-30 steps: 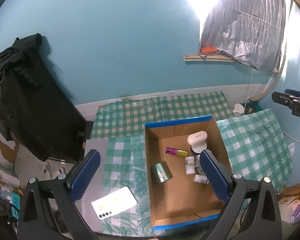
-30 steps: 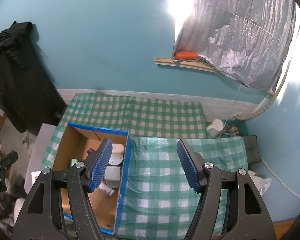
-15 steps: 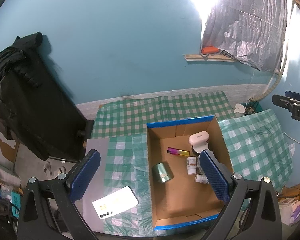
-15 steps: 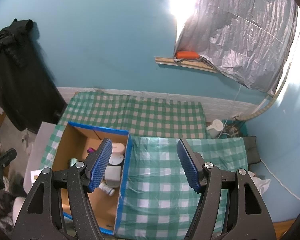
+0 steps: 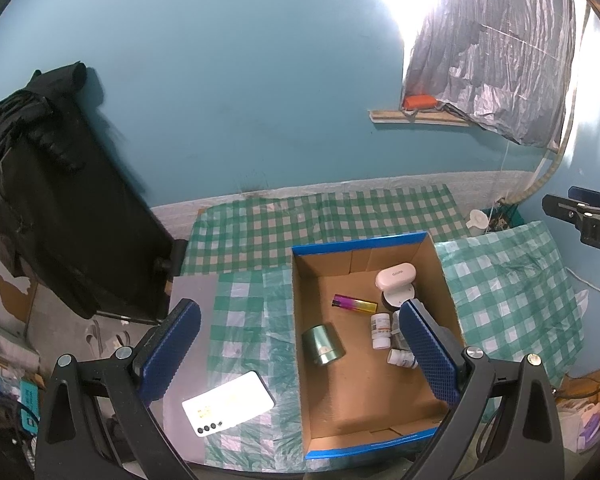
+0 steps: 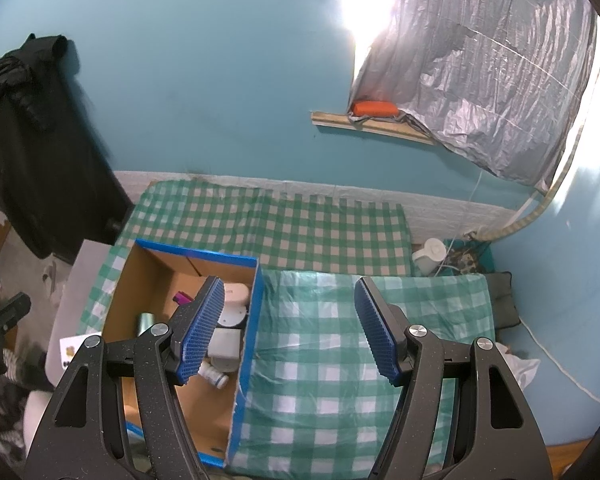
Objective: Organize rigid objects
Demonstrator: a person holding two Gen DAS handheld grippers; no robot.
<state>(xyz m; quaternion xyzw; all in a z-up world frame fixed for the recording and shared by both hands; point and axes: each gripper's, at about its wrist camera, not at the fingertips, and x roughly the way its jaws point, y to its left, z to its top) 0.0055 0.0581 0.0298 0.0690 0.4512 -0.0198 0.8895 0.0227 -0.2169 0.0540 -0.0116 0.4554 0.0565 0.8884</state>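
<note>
Cardboard box point(image 5: 300, 344), blue-taped rim, open top, on green checked cloth point(image 5: 244, 320); sits at 5 o'clock in the left wrist view, 8 o'clock in the right wrist view.

Contents, left wrist view:
- Metal cup point(image 5: 323, 344), greenish, lying on its side at 9 o'clock on the box floor.
- Lighter point(image 5: 354, 303), purple fading to yellow, flat, at 12 o'clock of the cup.
- White case point(image 5: 395, 276), rounded, at the 1 o'clock corner, resting on a dark round jar point(image 5: 396, 300).
- Small white bottle point(image 5: 380, 330), label up, at 6 o'clock of the lighter.
- Second small white bottle point(image 5: 402, 359), on its side, at 5 o'clock of the first, partly hidden by the gripper finger.

Outside the box: white phone point(image 5: 228, 403), back up, on the cloth at 7 o'clock.

Left gripper point(image 5: 300, 352): fingers spread wide, nothing between them, above the box's left wall.

Right gripper point(image 6: 290, 332): fingers apart, empty, above the box's right wall and the bare cloth beside it.

Surroundings: black garment point(image 5: 40, 184) at 9 o'clock; silver sheet point(image 6: 480, 80) on the teal wall at 1 o'clock.
</note>
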